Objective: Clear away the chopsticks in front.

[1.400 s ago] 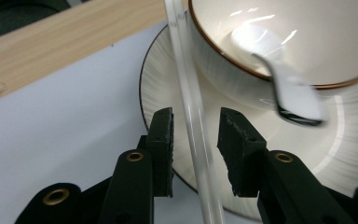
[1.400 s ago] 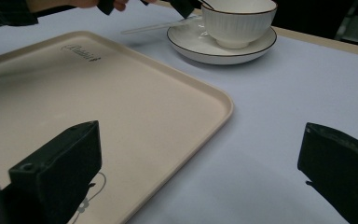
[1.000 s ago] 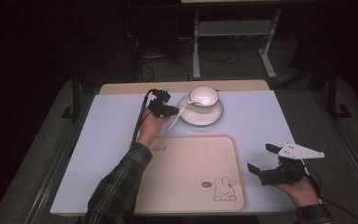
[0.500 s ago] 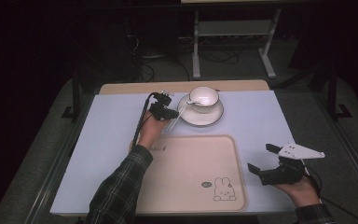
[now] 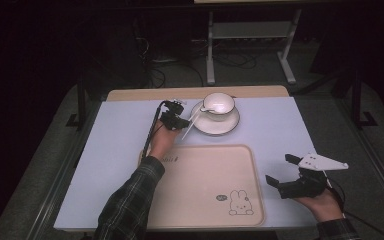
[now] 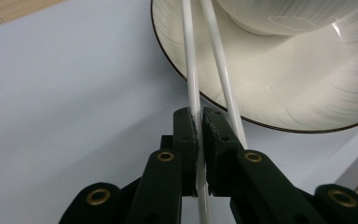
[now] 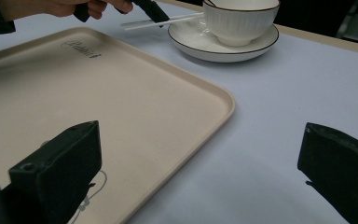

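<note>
The left gripper (image 5: 178, 121) sat at the far side of the pale lavender surface (image 5: 280, 130), just beside the white round saucer with a thin dark rim (image 5: 215, 127). Its black fingers (image 6: 186, 140) were clamped together on one of two thin white chopsticks (image 6: 191, 74). The second white stick (image 6: 219, 65) ran close alongside the outside of the other finger, and whether that one was gripped could not be told. Both sticks reached from the fingers up over the saucer's rim toward the white ribbed cup (image 5: 218, 104) standing on the saucer. In the right gripper view the pair (image 7: 168, 21) lay nearly level, their far ends leaning at the cup (image 7: 240, 21) and their near ends held above the surface by the left hand (image 7: 65, 6).

A beige rectangular plastic tray with rounded corners and a small rabbit drawing near its front right corner (image 5: 205, 175) lay flat on the near half of the surface, just in front of the saucer. The plaid sleeve (image 5: 130, 205) crossed the tray's left edge.

The right gripper (image 5: 287, 173) hung over the surface just right of the tray, well apart from the saucer. Its black fingers (image 7: 60, 163) were spread wide, holding nothing, and a grey three-cornered plate (image 5: 322, 161) sat on top of it.
</note>
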Demonstrator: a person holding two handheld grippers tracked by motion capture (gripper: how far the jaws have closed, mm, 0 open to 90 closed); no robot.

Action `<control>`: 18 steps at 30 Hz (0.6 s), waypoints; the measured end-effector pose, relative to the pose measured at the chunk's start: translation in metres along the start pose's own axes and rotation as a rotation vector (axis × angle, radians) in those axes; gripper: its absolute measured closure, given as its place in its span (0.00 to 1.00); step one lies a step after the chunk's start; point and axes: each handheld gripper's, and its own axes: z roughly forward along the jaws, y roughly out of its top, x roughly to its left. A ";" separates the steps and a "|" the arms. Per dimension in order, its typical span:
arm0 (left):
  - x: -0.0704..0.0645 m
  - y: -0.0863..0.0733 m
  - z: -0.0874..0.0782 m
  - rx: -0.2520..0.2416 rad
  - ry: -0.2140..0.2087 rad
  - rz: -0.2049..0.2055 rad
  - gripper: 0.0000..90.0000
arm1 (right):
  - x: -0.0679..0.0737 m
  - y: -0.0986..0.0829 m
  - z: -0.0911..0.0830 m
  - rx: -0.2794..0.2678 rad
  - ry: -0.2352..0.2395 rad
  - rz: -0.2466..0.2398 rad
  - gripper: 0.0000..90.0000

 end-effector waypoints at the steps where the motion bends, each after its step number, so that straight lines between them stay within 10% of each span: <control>1: 0.001 0.000 0.000 -0.001 0.006 -0.003 0.93 | 0.000 0.000 0.000 0.000 0.000 0.000 0.00; 18: 0.008 -0.002 -0.025 -0.037 -0.001 -0.009 0.95 | 0.000 0.000 0.000 0.002 0.000 -0.001 0.00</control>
